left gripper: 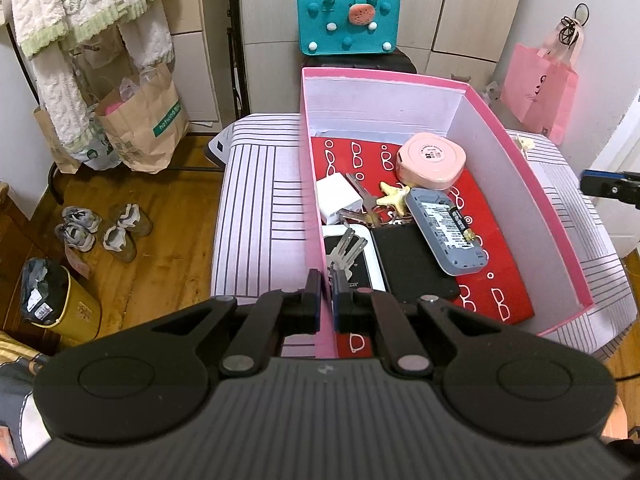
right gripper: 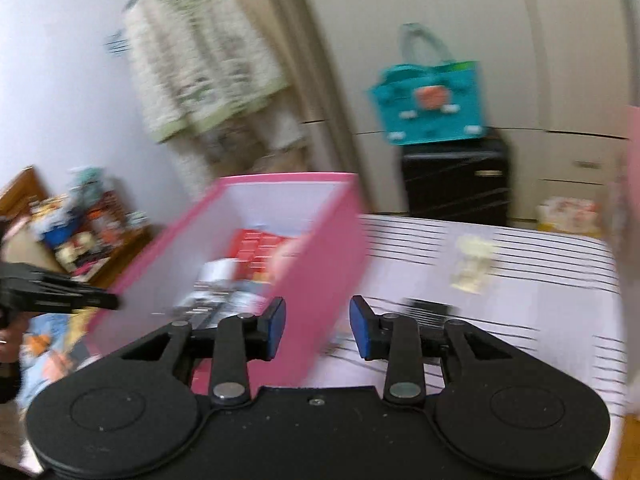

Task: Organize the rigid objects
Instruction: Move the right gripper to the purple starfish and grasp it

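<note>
Pinching the pink box (left gripper: 520, 128) wall with your closed left tool (left gripper: 327, 300), you steer your parted, empty right tool (right gripper: 318, 328) toward the light, stiff cream clip (right gripper: 472, 264) on the striped surface (right gripper: 540, 300) beside it.

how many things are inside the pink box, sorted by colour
In the pink box, on its red patterned liner:
Pink: 1, round case
White: 2, charger block, white-rimmed device
Grey: 1, flat device
Black: 2, flat case, battery
Silver: 2, key bunches
Cream: 1, star charm
Total: 9
</note>
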Tool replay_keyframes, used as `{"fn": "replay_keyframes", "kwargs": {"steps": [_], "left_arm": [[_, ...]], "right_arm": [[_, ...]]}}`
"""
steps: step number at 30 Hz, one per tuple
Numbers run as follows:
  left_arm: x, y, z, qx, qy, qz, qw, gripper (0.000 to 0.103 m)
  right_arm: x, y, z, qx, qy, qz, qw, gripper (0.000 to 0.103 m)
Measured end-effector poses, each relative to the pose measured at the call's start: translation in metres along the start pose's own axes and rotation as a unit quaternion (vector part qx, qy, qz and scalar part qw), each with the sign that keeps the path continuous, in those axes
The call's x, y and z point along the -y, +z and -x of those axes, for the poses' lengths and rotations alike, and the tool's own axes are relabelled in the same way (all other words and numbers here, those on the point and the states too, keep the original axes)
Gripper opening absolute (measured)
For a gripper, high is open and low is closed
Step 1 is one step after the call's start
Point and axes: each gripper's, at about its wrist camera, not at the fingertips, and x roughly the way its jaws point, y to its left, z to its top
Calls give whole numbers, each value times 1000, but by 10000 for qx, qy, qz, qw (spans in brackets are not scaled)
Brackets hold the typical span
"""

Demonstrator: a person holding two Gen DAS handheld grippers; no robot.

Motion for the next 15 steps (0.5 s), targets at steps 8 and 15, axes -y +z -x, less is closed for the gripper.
{"fn": "replay_keyframes", "kwargs": {"steps": [8,15], "left_arm": [[4,0,0,-17,90,28,10000,5],[5,2,0,-68,141,84,9998,6]], "right_arm": [[62,-29,-5,-128,-878,-382,9953,43],[75,-52,-36,-441,-880,-230,9949,45]]}}
